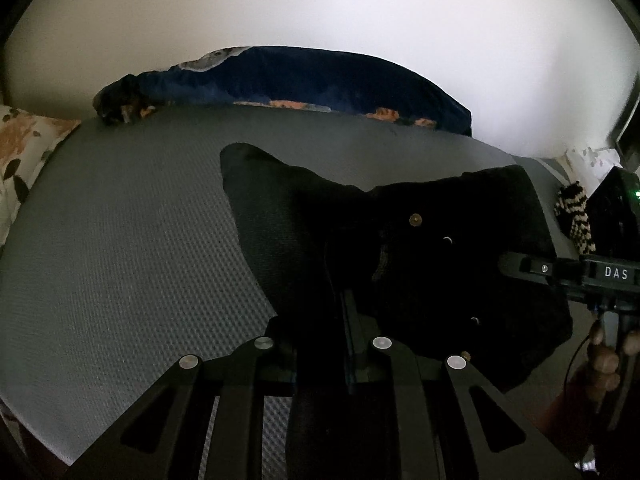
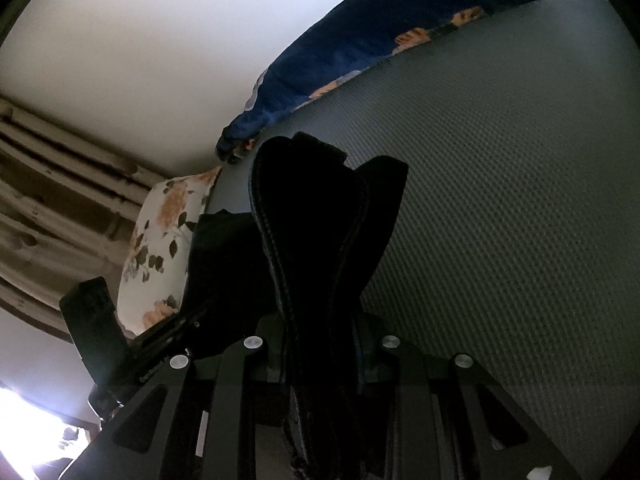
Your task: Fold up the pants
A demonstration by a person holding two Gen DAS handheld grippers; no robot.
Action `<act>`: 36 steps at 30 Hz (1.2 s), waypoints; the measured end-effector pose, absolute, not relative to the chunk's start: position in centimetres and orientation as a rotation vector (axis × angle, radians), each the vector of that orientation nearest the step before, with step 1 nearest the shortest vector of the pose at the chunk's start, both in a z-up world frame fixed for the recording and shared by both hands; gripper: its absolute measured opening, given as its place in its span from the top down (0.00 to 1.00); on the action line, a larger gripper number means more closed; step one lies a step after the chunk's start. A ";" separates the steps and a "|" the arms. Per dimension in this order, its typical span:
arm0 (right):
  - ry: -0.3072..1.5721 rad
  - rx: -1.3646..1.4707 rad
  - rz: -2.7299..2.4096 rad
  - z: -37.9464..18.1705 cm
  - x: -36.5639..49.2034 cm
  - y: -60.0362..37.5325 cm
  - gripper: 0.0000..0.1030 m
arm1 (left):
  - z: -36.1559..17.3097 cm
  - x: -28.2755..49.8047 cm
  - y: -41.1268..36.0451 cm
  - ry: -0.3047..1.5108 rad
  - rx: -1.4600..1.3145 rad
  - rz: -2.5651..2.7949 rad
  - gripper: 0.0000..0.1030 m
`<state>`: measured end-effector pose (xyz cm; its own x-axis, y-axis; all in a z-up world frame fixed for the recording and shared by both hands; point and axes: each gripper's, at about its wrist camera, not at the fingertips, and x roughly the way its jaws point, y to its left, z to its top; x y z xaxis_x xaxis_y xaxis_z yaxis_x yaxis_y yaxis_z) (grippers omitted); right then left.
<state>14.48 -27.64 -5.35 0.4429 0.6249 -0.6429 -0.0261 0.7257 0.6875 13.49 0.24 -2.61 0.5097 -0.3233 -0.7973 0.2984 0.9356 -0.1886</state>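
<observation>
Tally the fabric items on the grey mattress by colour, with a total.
Black pants: 1
Navy floral bedding: 1
White floral pillow: 1
Black-and-cream striped knit: 1
Total: 4

Both wrist views close over pants [image 1: 420,248].

The right gripper [image 2: 320,344] is clamped on a thick fold of the black pants [image 2: 320,220], which rise from between its fingers with a stitched seam running up the middle. Under them lies a grey textured mattress [image 2: 500,200]. A dark blue blanket [image 2: 360,40] with orange flowers lies along its far edge against the white wall [image 2: 140,40]. A floral pillow [image 2: 160,240] sits left, and the left gripper [image 2: 160,340] shows at lower left.
</observation>
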 end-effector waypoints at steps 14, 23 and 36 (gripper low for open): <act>1.057 0.684 0.429 -5.7 22.1 -27.9 0.78 | -2.6 22.2 -0.4 0.962 -0.036 -0.355 0.84; 1.069 0.709 0.415 -6.8 26.6 -27.4 0.78 | -3.2 27.3 -0.1 0.967 -0.022 -0.327 0.84; 1.087 0.638 0.305 -9.8 28.9 -28.0 0.75 | -8.5 30.7 2.1 1.016 -0.023 -0.315 0.76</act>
